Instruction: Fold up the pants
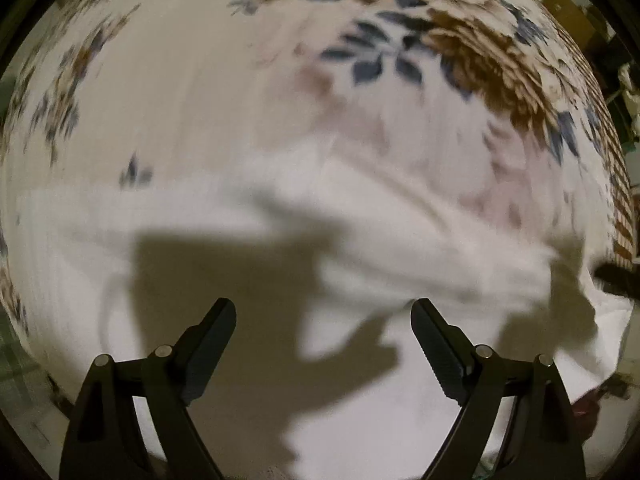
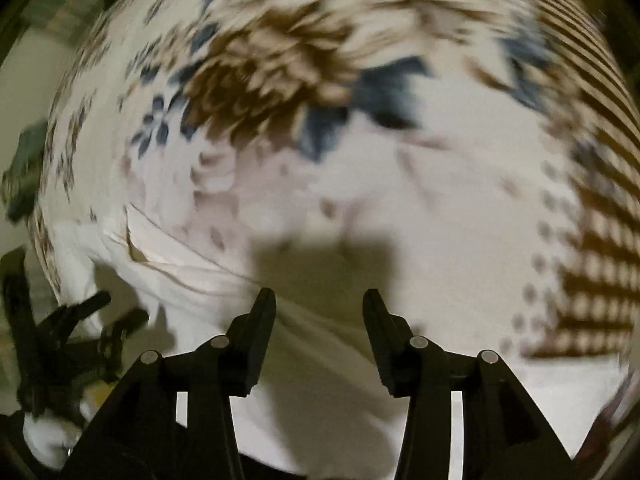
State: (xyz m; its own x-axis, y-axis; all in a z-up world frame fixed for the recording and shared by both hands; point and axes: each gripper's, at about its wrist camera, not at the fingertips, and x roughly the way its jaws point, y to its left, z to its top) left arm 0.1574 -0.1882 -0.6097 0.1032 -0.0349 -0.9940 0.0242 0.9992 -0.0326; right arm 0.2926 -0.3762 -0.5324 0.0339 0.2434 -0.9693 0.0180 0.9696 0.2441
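White pants lie rumpled across a floral bedsheet, blurred by motion. My left gripper points down over them, open wide, with nothing between its fingers; its shadow falls on the cloth. In the right wrist view the pants show folds and a seam at the left. My right gripper hangs open above the edge of the white cloth, its pads touching nothing. The left gripper appears there at the far left, over the pants. A dark bit at the right edge of the left wrist view may be the right gripper.
The bedsheet has brown and blue flowers and a brown striped border at the right. The bed's edge and some floor show at the lower left of the left wrist view. Dim room clutter sits beyond the bed at the right.
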